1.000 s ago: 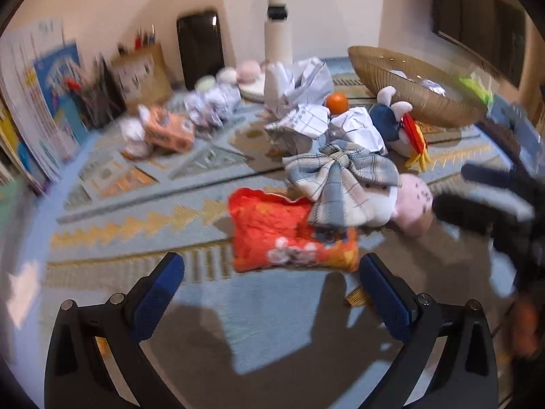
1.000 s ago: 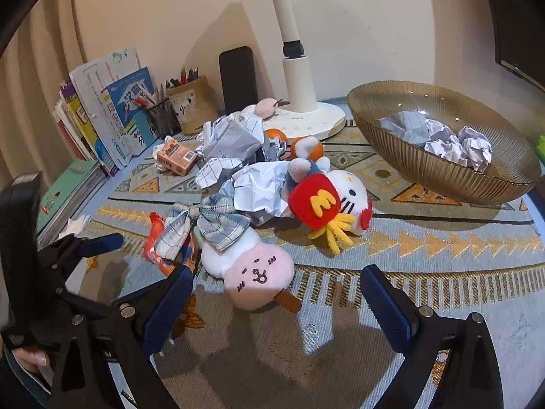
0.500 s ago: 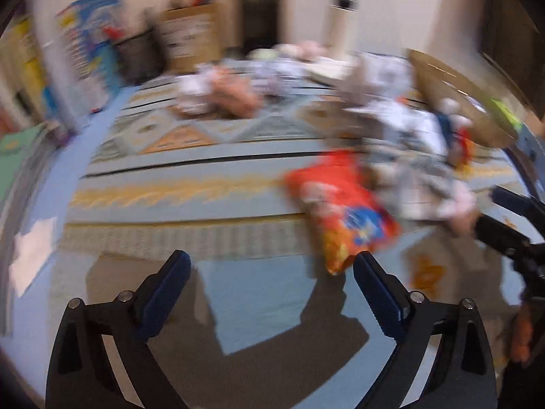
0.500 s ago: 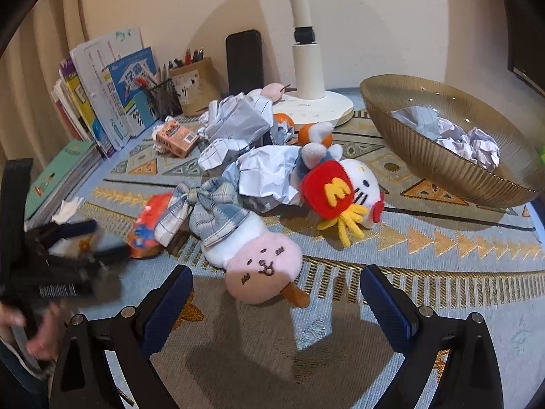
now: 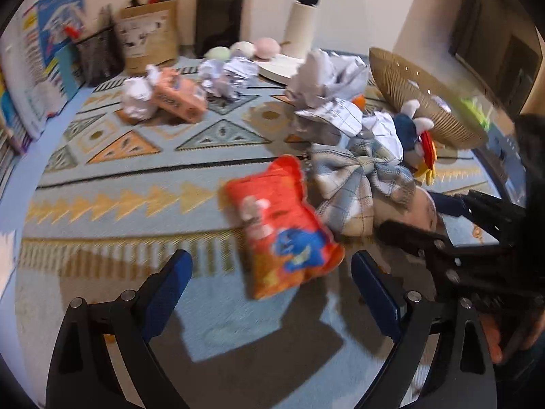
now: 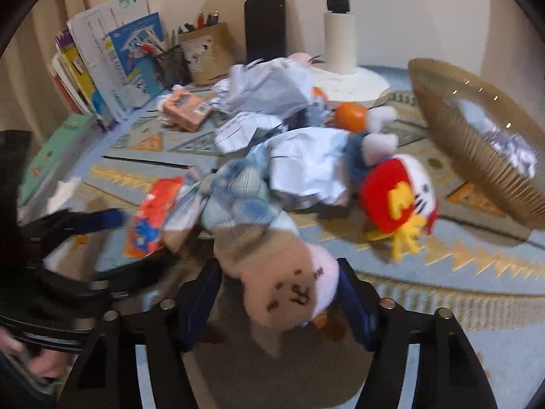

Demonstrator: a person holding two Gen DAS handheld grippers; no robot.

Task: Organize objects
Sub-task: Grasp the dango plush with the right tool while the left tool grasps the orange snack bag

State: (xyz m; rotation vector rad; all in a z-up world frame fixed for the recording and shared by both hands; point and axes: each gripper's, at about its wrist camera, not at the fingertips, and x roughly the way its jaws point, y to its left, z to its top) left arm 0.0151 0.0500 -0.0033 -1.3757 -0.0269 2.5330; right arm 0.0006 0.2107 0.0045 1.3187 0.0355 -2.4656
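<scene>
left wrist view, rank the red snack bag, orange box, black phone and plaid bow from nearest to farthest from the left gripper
1. Red snack bag: just ahead of the left gripper, between its open jaws.
2. Plaid bow: behind the bag, to the right.
3. Orange box: mid-rug, left.
4. Black phone: upright against the back wall.

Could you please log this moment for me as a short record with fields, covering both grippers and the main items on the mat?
right gripper: jaws on either side of the pink plush toy, apparently closing on it
left gripper: open, empty, hovering near the red snack bag
plaid bow: on the pink plush toy
red-and-white plush: lying beside the crumpled paper
gold bowl: tilted, crumpled paper inside
surface: patterned mat
</scene>
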